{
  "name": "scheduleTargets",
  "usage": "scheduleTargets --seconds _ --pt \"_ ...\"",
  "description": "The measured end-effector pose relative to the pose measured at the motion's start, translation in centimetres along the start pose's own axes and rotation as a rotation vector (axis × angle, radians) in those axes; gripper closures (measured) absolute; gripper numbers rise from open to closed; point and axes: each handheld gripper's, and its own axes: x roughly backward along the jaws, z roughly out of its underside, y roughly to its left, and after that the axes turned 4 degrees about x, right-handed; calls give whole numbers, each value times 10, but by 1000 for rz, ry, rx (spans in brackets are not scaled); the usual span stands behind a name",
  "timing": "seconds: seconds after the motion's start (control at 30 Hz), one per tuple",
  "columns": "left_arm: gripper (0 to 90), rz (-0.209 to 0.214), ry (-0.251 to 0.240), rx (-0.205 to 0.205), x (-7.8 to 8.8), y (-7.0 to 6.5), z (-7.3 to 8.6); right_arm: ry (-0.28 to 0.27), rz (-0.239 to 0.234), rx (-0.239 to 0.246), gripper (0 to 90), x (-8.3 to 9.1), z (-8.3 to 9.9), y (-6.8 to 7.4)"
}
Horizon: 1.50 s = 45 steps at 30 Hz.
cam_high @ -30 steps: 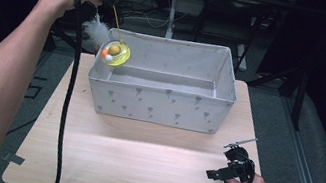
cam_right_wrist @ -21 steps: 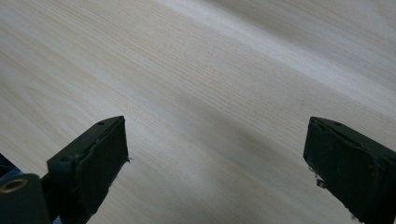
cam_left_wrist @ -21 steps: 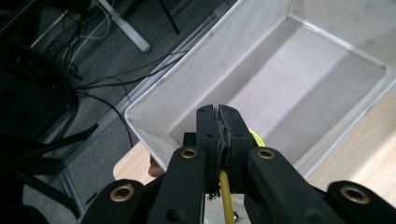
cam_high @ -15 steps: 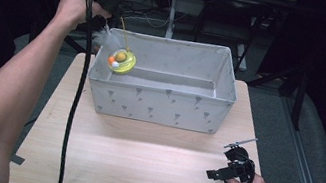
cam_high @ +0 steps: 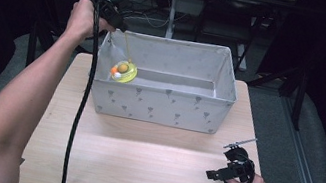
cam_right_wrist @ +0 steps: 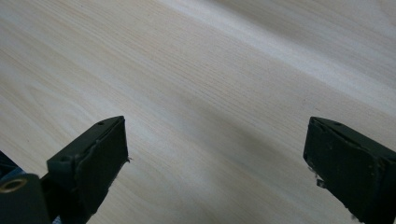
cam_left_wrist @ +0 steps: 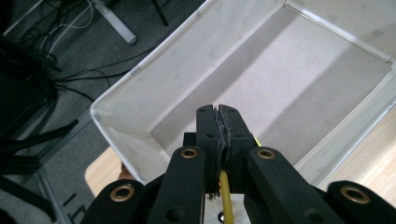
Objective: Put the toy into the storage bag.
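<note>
My left gripper [cam_high: 120, 25] is held above the back left corner of a grey fabric bin [cam_high: 158, 106]. Its jaws are shut on a thin yellow cord [cam_left_wrist: 224, 186], pinched just below the fingertips [cam_left_wrist: 218, 112]. From that cord [cam_high: 127, 47] hangs a yellow-green toy [cam_high: 124, 71] carrying an orange and a white ball, inside the bin's left end. The bin's pale floor [cam_left_wrist: 289, 88] lies beyond the jaws. My right gripper [cam_high: 221, 169] rests low over the wooden table [cam_high: 139, 158] at the front right, open, with bare wood between its jaws [cam_right_wrist: 215, 154].
The bin stands across the back half of the table. A black cable [cam_high: 77, 122] trails from the left gripper down along the person's forearm. Dark floor, cables and stand legs [cam_high: 173, 7] lie behind the table.
The left hand has moved right and down, bringing the hanging toy from outside the bin's left wall to inside its left end. The right hand has stayed put.
</note>
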Motion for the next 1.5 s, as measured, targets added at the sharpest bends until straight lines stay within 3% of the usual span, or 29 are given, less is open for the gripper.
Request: scheduleTargets --seconds 0.83,1.13,1.5 --pt "879 39 76 59 -48 7 46 11 -1 3 63 -2 0 1" --pt "879 40 130 81 -67 11 63 13 1 0 64 -2 0 0" --pt "879 48 181 98 -74 14 75 24 -3 8 64 -2 0 0"
